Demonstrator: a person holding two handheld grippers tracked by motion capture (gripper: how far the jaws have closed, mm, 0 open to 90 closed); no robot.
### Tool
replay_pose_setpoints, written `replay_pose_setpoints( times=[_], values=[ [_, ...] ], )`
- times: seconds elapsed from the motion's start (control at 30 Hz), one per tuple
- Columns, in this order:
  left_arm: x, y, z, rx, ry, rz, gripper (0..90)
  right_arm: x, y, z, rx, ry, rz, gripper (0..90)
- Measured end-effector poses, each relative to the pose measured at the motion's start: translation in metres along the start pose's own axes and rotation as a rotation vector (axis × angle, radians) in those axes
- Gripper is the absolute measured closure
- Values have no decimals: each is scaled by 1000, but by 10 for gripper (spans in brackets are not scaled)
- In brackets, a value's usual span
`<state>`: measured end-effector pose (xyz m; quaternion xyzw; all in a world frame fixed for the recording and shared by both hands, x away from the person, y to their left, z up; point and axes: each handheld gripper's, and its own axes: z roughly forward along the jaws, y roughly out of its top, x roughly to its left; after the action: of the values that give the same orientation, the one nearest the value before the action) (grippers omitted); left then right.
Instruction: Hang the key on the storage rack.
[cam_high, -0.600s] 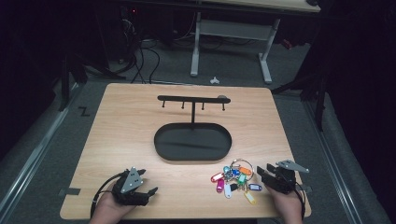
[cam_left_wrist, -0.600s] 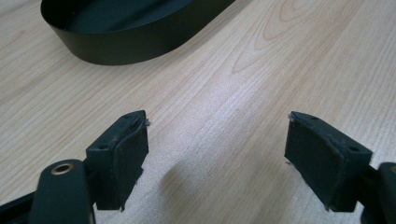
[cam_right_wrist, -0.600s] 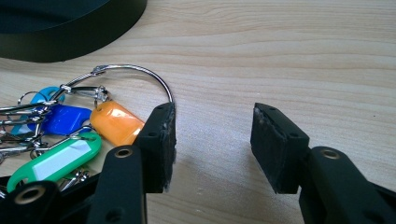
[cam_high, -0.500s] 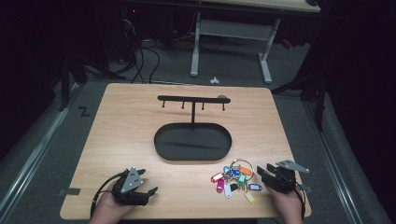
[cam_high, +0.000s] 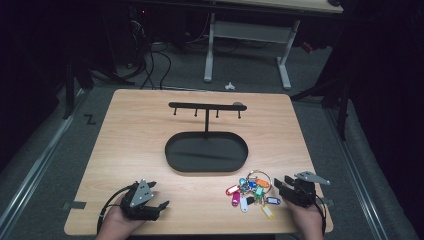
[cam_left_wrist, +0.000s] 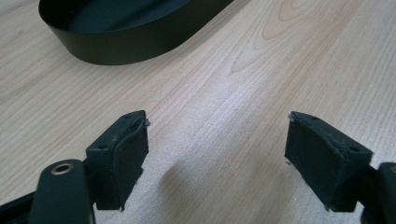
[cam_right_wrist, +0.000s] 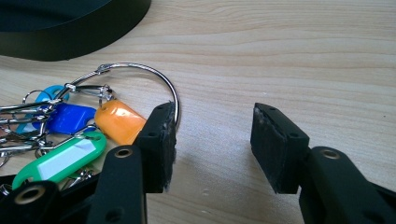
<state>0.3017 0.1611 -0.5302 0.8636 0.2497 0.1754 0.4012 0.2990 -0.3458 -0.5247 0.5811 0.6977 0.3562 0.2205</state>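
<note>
A bunch of keys with coloured tags (cam_high: 250, 192) on a big metal ring (cam_right_wrist: 140, 73) lies on the wooden table (cam_high: 130, 135), near its front right. My right gripper (cam_high: 279, 187) rests just right of the bunch, pointing left. In the right gripper view its jaws (cam_right_wrist: 212, 112) stand open over bare wood, the left one beside the ring and an orange tag (cam_right_wrist: 119, 122). At the front left, my left gripper (cam_high: 159, 195) lies open; its jaws (cam_left_wrist: 217, 119) hold nothing. A black oval tray (cam_high: 172, 160) sits mid-table, with a black hook rack (cam_high: 206, 106) rising behind it.
The tray wall (cam_left_wrist: 116, 44) lies ahead of the left gripper and at the upper left of the right gripper view (cam_right_wrist: 70, 42). Green (cam_right_wrist: 65, 156) and blue (cam_right_wrist: 70, 116) tags lie left of the right gripper. Desk legs (cam_high: 285, 65) and cables stand beyond the table.
</note>
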Motion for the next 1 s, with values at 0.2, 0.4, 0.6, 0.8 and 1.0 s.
replay_pose_setpoints(
  times=[0.2,0.4,0.6,0.8,1.0],
  values=[
    [0,0,0,0,0,-1,220,1,1,0,1,9,-9,514],
    [0,0,0,-2,1,-1,220,7,4,0,0,35,-48,532],
    [0,0,-1,1,-1,-1,220,15,7,1,4,57,-89,530],
    [0,0,0,-2,-2,-1,220,25,15,4,-5,57,-120,500],
    [1,-1,-2,-4,-2,-1,220,37,24,5,17,73,-167,486]
  ],
)
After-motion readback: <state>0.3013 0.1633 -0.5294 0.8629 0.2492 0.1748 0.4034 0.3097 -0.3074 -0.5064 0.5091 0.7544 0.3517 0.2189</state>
